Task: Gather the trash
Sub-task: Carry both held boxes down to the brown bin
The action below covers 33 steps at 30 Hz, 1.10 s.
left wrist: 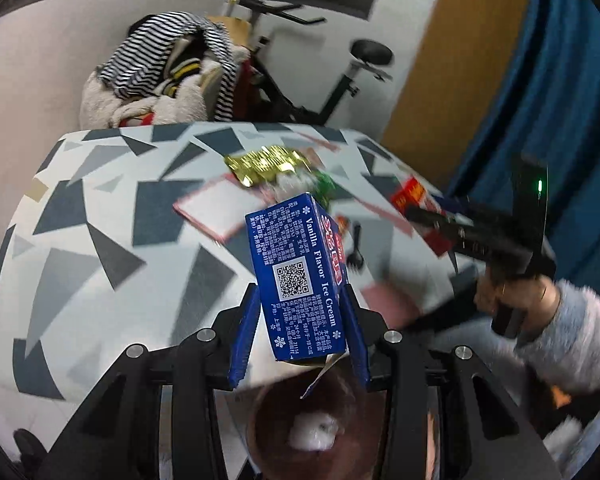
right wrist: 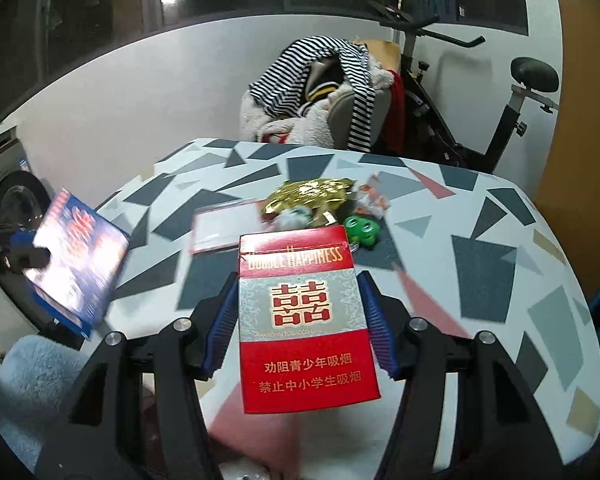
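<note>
My left gripper (left wrist: 304, 320) is clamped partway closed on a blue ice cream box (left wrist: 300, 276), lifted above the patterned table (left wrist: 100, 248). My right gripper (right wrist: 300, 316) squeezes a red cigarette pack (right wrist: 304, 320), also off the table. At twelve o'clock lie a gold wrapper (right wrist: 312, 196) and a green toy (right wrist: 360, 230).

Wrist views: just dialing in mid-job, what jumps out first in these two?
The left tongs clamp a blue ice cream box, lifted above a brown bin. The right tongs grip a red cigarette pack over the patterned table. A gold wrapper and a green toy lie mid-table.
</note>
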Each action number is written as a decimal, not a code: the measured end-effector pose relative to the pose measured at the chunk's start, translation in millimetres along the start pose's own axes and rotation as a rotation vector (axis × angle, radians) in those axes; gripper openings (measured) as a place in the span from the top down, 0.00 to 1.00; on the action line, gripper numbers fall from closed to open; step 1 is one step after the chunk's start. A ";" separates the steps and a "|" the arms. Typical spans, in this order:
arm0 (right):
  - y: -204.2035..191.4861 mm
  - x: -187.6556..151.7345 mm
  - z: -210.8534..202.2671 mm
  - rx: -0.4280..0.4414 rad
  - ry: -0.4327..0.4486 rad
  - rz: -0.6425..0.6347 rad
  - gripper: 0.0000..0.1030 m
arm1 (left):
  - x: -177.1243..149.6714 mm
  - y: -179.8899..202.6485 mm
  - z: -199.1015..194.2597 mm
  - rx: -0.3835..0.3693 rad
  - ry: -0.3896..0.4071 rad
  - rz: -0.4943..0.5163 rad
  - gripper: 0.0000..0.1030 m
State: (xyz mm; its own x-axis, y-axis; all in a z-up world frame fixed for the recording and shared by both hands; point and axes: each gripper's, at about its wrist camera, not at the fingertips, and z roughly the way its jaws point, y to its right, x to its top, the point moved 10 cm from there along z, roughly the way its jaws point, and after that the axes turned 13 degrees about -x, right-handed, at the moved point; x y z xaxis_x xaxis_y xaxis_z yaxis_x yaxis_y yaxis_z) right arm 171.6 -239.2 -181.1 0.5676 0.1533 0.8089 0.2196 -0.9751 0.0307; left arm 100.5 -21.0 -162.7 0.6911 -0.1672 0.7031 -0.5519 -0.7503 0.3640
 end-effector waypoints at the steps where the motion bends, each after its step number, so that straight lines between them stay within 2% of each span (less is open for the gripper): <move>1: -4.2 -3.7 -4.6 0.009 0.002 0.001 0.43 | -7.0 4.4 0.9 -0.002 -0.009 0.012 0.62; 7: -29.8 -34.0 -27.9 0.054 -0.012 0.011 0.43 | -54.8 28.4 13.9 -0.030 -0.079 0.068 0.62; 16: -43.6 -79.0 -34.3 0.063 -0.064 0.025 0.43 | -117.6 45.2 45.4 -0.026 -0.217 0.169 0.61; 18: -44.4 -89.0 -34.7 0.067 -0.078 0.032 0.43 | -132.2 42.0 52.8 -0.013 -0.250 0.178 0.61; 23: -46.3 -108.6 -32.5 0.080 -0.109 0.032 0.43 | -163.6 19.0 80.8 0.008 -0.352 0.108 0.61; 28: -45.4 -116.3 -31.4 0.088 -0.122 0.043 0.43 | -182.9 0.3 108.9 0.064 -0.445 0.123 0.61; 33: -42.5 -121.0 -32.2 0.092 -0.127 0.057 0.43 | -197.6 -13.4 121.8 0.112 -0.500 0.126 0.61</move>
State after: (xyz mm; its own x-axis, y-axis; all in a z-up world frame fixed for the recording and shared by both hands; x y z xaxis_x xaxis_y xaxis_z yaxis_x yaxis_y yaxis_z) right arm 68.1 -221.5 -261.4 0.6752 0.1232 0.7272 0.2531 -0.9648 -0.0715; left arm 28.2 -55.8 -380.9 0.7761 -0.5247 0.3498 -0.6107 -0.7638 0.2091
